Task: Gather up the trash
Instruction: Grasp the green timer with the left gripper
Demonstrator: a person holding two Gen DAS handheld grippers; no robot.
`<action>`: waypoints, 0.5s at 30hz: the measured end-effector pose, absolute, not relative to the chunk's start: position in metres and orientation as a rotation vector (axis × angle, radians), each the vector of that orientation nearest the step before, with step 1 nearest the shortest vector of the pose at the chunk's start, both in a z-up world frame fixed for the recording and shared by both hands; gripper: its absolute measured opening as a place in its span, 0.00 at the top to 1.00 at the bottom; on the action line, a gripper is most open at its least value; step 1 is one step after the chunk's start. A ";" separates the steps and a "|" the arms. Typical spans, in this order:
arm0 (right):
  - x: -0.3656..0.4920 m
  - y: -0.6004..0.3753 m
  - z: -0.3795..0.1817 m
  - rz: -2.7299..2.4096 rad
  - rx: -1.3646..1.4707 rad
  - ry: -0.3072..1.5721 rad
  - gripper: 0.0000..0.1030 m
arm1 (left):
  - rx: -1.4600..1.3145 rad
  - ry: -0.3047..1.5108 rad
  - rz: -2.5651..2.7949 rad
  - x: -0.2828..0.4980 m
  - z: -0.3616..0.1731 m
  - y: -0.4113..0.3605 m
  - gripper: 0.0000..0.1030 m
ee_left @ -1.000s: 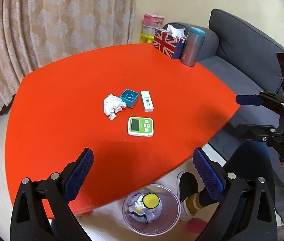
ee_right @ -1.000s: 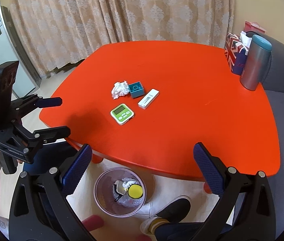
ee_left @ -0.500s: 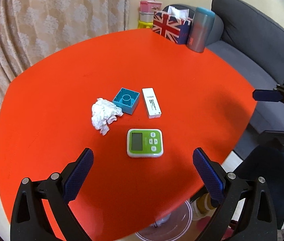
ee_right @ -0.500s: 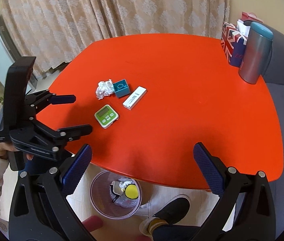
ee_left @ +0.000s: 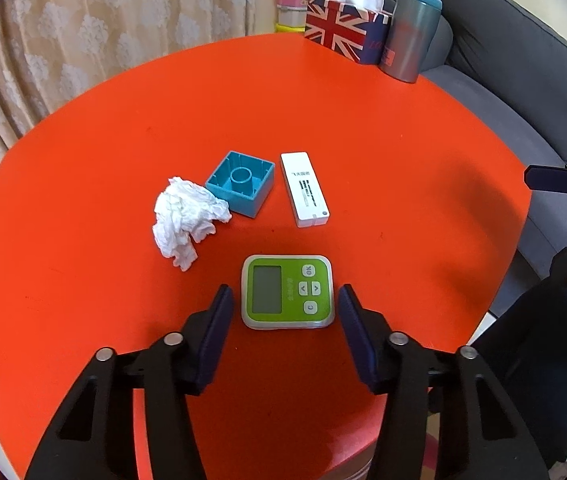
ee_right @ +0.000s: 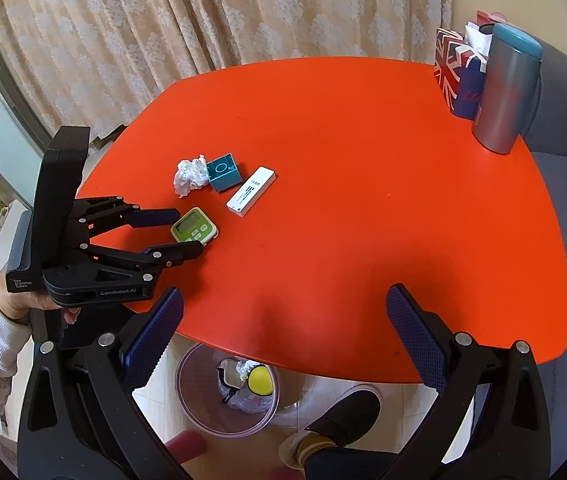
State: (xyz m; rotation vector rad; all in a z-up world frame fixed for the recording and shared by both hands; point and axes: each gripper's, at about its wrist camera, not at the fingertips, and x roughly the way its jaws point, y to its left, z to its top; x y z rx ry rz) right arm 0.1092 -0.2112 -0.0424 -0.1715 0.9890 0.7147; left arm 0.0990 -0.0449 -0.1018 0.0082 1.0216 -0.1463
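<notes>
Approach step: left gripper [ee_left: 283,304], jaws half-closed after just narrowing, brackets the green timer [ee_left: 286,293] without visible contact. Next: shift to the crumpled tissue [ee_left: 185,216] beyond the timer. Right gripper [ee_right: 283,344] is wide open, empty.

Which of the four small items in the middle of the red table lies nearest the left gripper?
The green square timer, just ahead of the left gripper; the others lie farther away.

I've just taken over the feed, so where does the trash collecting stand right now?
Done: some trash already lies in the clear bin under the table.
In hand: nothing is gripped. The left gripper has just been closing its jaws around the green timer, pads not touching it. The right gripper is open and empty.
Left: the crumpled tissue, blue box and white stick.
</notes>
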 end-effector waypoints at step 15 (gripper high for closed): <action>0.116 -0.200 -0.045 0.745 -0.195 0.988 0.04 | -0.010 1.008 -0.154 0.093 -0.095 -0.041 0.54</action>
